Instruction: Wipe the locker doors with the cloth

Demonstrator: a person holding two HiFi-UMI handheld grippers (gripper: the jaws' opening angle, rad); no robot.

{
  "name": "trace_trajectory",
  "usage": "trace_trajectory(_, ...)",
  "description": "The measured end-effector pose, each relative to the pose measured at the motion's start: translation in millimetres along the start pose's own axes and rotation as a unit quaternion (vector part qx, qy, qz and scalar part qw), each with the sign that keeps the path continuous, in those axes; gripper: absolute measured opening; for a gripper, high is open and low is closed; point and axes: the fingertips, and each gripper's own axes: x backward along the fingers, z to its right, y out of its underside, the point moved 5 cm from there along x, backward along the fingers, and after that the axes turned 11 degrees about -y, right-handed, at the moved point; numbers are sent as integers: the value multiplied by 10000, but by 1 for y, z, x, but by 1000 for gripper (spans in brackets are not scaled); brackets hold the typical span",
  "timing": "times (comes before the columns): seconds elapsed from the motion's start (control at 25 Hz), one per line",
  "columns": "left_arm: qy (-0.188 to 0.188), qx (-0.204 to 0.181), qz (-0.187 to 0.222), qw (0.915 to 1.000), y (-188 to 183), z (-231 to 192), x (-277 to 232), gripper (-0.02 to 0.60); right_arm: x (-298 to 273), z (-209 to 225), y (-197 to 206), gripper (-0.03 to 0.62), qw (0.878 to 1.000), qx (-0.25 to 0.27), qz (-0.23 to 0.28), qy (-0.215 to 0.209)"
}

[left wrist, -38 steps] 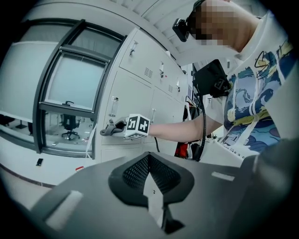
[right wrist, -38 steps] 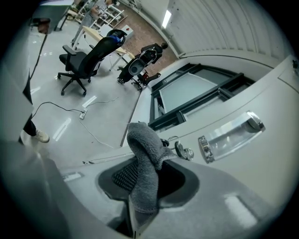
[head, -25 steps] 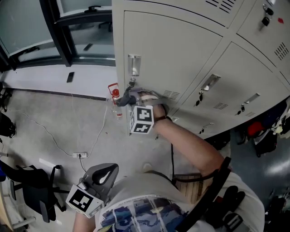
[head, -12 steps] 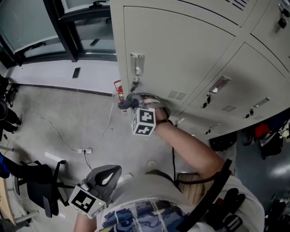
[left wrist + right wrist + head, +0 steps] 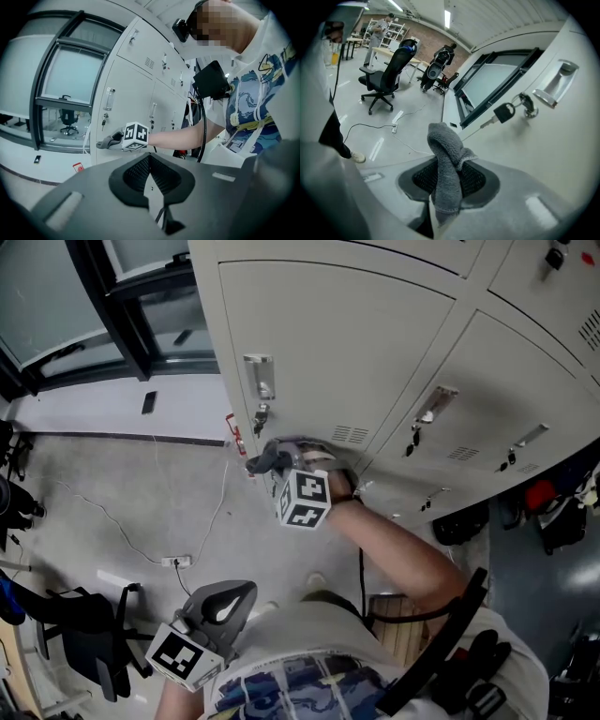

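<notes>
Right tongs (image 5: 278, 465) in the head view: we've got them clamped on the grey cloth (image 5: 262, 459), right at the lower left corner of a locker door (image 5: 356, 343), below its handle (image 5: 258, 377). Left tongs (image 5: 223, 604) hang low by our waist. Left gripper view: tongs closed together, nothing in them. Right gripper view: the cloth sticks up out of the pinch, beside the door and near a dangling key (image 5: 503, 114).
</notes>
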Motion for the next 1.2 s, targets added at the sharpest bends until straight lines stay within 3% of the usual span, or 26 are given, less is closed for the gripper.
trace_trajectory(0.16,4,-26,85,10000,-1,-1,5,2,25,-7,8,114,9998,-166,17,121)
trace_trajectory(0.36,-260,-502,166,9983,2,-3,14,2,55,-25,18,114,9963,-798,177,255)
trace_trajectory(0.52,-56,-1,371,9993,-4,-8,20,2,83,-44,20,114,9893,-1350,355,427)
trace_trajectory(0.76,-458,-386,687,9958,-11,-27,41,2,123,-76,9,114,9745,-1993,803,649)
trace_trajectory(1.0,-329,-348,579,9972,4,-38,62,2,156,-120,-2,114,9560,-2562,1210,756)
trace_trajectory(1.2,-57,-240,458,9986,19,-38,71,2,180,-157,-13,114,9485,-2761,1330,807)
